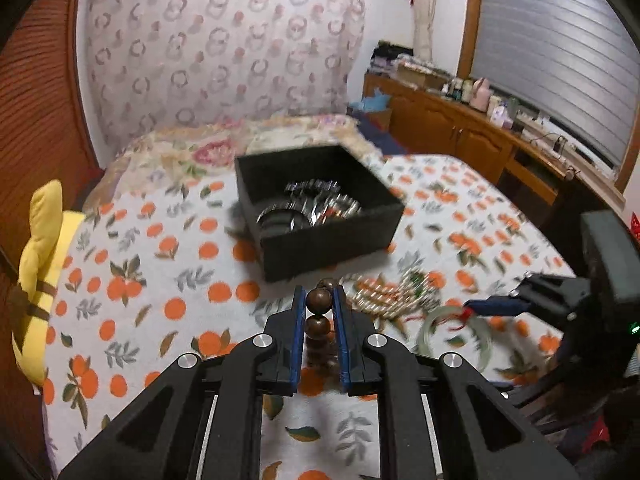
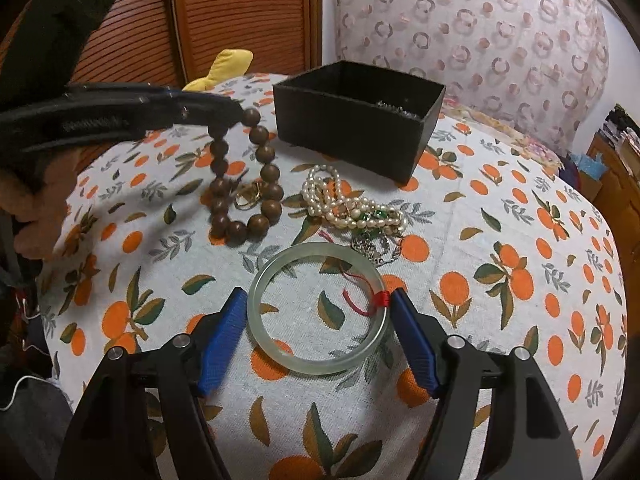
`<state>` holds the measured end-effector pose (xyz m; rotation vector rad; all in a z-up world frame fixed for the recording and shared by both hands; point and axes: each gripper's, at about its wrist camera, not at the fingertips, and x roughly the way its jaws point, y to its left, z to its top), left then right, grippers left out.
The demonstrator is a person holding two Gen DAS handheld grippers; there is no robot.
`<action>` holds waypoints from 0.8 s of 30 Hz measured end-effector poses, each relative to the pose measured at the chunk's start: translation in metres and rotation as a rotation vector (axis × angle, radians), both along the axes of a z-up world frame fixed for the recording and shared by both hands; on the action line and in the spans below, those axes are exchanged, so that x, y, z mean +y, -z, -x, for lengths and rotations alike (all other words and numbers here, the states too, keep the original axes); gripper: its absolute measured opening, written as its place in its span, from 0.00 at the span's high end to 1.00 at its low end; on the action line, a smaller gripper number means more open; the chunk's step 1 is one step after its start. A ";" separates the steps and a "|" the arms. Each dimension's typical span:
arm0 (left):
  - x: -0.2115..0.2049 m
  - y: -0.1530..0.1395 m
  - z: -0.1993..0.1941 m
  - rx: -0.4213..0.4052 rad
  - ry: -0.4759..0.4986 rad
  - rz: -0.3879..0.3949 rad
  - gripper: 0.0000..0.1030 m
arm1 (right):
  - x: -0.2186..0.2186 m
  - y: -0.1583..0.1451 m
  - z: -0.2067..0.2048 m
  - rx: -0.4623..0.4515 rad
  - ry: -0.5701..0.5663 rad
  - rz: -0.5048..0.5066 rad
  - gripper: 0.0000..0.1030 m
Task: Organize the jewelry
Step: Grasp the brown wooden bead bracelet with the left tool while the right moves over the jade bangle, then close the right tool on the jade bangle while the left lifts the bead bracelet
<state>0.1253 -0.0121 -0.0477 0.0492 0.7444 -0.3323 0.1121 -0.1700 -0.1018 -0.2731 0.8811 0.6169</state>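
Left wrist view: left tool (image 1: 319, 300) nearest, clamped on one bead of the wooden bead bracelet (image 1: 318, 322), black box (image 1: 320, 236) ahead on the bed (image 1: 132, 280); strand dangles, so a single-bead grip could slip. Right wrist view: right tool (image 2: 316, 312) spread wide around the jade bangle (image 2: 318, 306) lying flat on the bed, pearl necklace (image 2: 352, 204) beyond; smooth ring may squirt out on closing

Left tongs (image 1: 319, 300) clamped on brown bead bracelet (image 1: 318, 322) before black box (image 1: 320, 236)
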 end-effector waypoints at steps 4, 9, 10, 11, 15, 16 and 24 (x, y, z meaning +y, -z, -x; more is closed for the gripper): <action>-0.006 -0.016 0.003 -0.037 0.010 0.008 0.88 | -0.003 -0.006 0.003 -0.018 0.007 -0.024 0.27; -0.009 -0.031 0.004 -0.075 0.008 0.009 0.88 | -0.003 -0.019 0.005 -0.054 0.011 -0.033 0.27; -0.009 -0.033 0.004 -0.081 0.007 0.008 0.88 | -0.003 -0.022 0.005 -0.061 0.011 -0.033 0.27; -0.008 -0.035 0.004 -0.086 0.005 0.009 0.88 | -0.003 -0.023 0.004 -0.065 0.011 -0.033 0.27; -0.009 -0.045 0.003 -0.107 0.003 0.018 0.88 | -0.005 -0.031 0.002 -0.082 0.013 -0.037 0.27; -0.009 -0.048 0.004 -0.112 0.002 0.019 0.88 | -0.005 -0.033 0.001 -0.085 0.014 -0.039 0.27; -0.010 -0.068 -0.005 -0.152 -0.001 0.023 0.88 | -0.008 -0.045 -0.006 -0.112 0.020 -0.057 0.27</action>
